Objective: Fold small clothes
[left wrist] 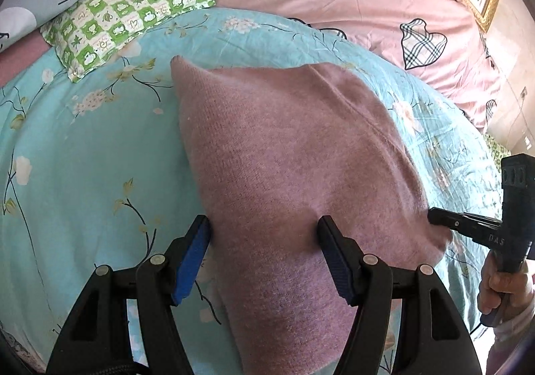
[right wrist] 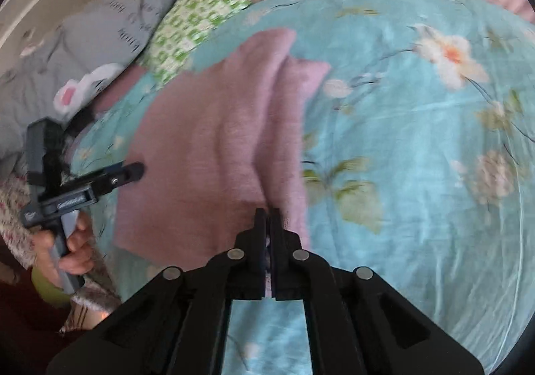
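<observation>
Both grippers sat over the pink knit garment (left wrist: 287, 154) spread on my turquoise floral bedcover (left wrist: 83, 154). Left gripper (left wrist: 264, 228) stood wide open, its pads straddling the near part of the knit without pinching it. Right gripper (right wrist: 267, 213) was clamped shut on the garment's edge (that view was blurred).

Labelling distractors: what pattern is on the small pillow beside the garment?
Green-and-white checks with small leaf and heart motifs on the small pillow; sharpest in the left wrist view.
</observation>
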The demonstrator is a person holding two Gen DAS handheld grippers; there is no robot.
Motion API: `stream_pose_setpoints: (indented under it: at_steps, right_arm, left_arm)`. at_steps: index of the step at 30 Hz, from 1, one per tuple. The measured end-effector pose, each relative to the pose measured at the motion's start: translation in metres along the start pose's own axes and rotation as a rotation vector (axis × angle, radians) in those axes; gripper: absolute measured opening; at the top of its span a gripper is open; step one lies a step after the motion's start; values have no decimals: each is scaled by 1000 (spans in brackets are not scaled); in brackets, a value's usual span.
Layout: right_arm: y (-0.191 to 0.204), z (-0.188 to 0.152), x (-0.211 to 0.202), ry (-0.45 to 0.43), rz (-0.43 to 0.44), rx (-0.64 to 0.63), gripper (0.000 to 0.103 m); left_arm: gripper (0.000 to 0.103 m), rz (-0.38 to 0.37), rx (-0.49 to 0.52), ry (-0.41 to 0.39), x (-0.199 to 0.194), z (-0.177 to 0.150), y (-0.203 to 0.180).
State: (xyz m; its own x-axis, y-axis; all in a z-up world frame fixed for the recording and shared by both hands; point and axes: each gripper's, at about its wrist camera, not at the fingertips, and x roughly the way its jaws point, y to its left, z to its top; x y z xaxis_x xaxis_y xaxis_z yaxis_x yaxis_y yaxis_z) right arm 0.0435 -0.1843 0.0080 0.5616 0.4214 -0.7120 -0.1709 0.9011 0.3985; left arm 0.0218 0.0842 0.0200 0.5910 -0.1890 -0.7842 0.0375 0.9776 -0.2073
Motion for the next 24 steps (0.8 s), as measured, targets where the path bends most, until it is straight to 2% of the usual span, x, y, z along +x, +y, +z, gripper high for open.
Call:
stream_pose_setpoints:
  at_steps: [2,5,7,8,10,13,15,17,18,21,24]
  right_arm:
    - [-10,-6,3,-6,-18,27,0]
    - [-25,-15,8,5,-163,58,0]
    - [-41,-22,-1,-31,-90,159,0]
    - [-41,-24,-12,-71,-101,171,0]
    - [-28,-24,-34,-139,-95,137,0]
    - [4,-17,-53,-216,18,70,1]
    - [27,-10,-48,-208,91,23,1]
    - [45,-4,-32,-174,122,-5,1]
    - [50,-1,-23,-159,110,-21,1]
    - [54,0,-8,-135,-33,-47,1]
    - [41,2,0,-119,-67,-18,2]
  left_arm:
    - [69,-5,8,3,6,-1,4]
    - [73,-31,-24,20,15,-2,15]
    - [73,-60,-54,17,8,-3,20]
    - [73,-57,-51,13,4,-3,19]
    - [72,-40,-33,0,-8,-6,17]
    - [72,-32,-29,-9,-21,-10,12]
    - [72,-34,-30,-17,-30,-12,10]
    - [72,-36,-25,-19,-36,-14,9]
    - [72,-32,-22,-21,-39,-15,9]
    - [72,-29,-21,-28,-47,-18,13]
    - [72,-28,-31,-30,-47,-18,17]
